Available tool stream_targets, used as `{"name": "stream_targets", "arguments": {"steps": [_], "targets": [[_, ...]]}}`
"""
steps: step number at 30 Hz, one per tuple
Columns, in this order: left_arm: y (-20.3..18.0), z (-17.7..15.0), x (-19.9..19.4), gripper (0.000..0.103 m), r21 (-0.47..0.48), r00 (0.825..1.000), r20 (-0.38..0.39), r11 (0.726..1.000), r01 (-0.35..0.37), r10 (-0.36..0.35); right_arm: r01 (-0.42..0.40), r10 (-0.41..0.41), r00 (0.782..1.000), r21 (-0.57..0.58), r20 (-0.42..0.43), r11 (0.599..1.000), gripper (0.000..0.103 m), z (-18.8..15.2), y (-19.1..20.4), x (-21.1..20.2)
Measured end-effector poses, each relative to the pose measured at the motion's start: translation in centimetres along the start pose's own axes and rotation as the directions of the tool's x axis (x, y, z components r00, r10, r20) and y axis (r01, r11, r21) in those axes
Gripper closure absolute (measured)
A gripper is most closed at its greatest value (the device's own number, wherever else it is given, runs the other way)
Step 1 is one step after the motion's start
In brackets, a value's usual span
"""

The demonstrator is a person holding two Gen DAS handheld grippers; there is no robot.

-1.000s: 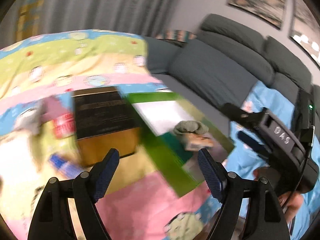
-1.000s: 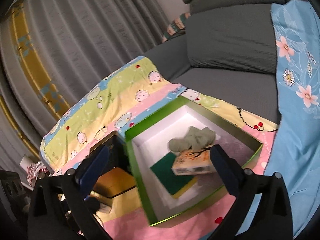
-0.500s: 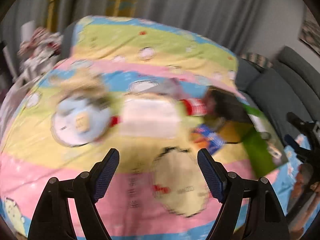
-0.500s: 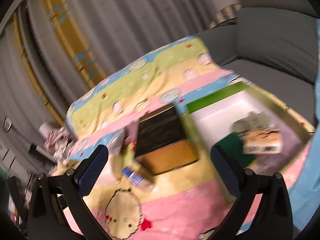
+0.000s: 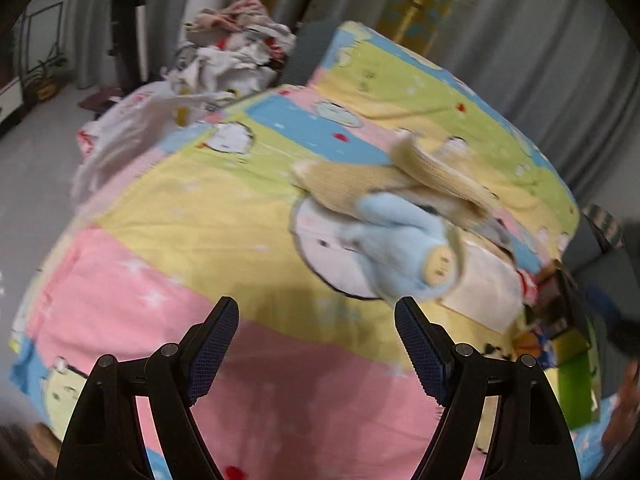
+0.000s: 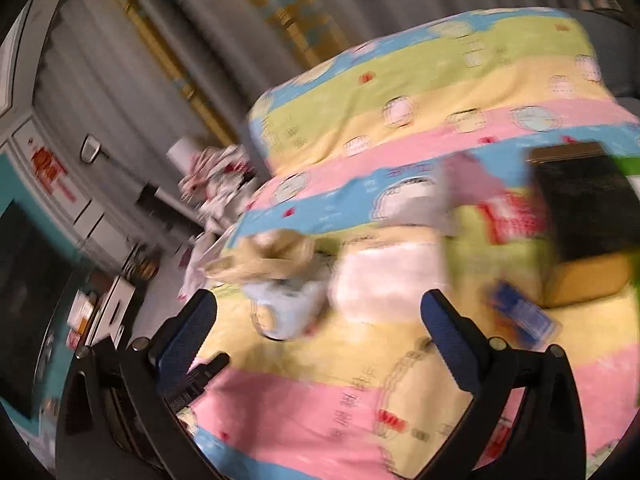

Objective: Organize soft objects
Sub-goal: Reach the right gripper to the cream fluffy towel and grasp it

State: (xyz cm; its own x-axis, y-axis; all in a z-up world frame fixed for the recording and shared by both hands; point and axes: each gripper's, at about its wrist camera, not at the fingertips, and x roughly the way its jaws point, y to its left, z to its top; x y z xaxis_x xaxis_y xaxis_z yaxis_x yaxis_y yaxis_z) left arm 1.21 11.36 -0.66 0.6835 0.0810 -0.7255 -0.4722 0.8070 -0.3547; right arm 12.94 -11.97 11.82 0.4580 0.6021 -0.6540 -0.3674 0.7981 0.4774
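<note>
A pale blue plush toy [image 5: 404, 248] lies on a pastel striped cartoon-print bedsheet [image 5: 192, 216], with a beige knitted cloth [image 5: 400, 184] draped across its top. The left gripper [image 5: 316, 344] hangs above the pink stripe just short of the toy, its jaws spread wide with nothing between them. In the right wrist view, blurred by motion, the right gripper [image 6: 320, 320] also has its jaws spread and empty; the same blue toy [image 6: 284, 312] and beige cloth [image 6: 272, 256] sit just ahead of its left finger, touching a white folded soft item [image 6: 384, 280]. Further right on the sheet are a small blue packet [image 6: 520, 312] and a gold box with a black lid [image 6: 584, 216]. A green-rimmed box [image 5: 574, 380] shows at the right edge of the left wrist view. A heap of white and red laundry [image 5: 228, 52] lies beyond the bed, before grey curtains [image 5: 540, 40].
</note>
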Motion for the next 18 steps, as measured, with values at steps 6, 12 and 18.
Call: {"name": "stream_targets", "arguments": {"steps": [6, 12, 18], "targets": [[3.0, 0.8, -0.4, 0.022, -0.081, 0.999, 0.01, 0.996, -0.038, 0.039, 0.037, -0.043, 0.992, -0.052, -0.121, 0.998, 0.002, 1.7, 5.4, 9.6], [4.4, 1.3, -0.6, 0.022, -0.132, 1.0, 0.003, 0.991, 0.003, -0.002, 0.155, -0.18, 0.958, -0.127, -0.225, 0.98, 0.078, 1.5, 5.5, 15.5], [4.4, 1.3, -1.0, 0.022, -0.134, 1.0, 0.003, 0.991, 0.019, -0.019, 0.092, -0.096, 0.993, -0.063, -0.068, 0.994, 0.085, 3.7, 5.9, 10.3]]}}
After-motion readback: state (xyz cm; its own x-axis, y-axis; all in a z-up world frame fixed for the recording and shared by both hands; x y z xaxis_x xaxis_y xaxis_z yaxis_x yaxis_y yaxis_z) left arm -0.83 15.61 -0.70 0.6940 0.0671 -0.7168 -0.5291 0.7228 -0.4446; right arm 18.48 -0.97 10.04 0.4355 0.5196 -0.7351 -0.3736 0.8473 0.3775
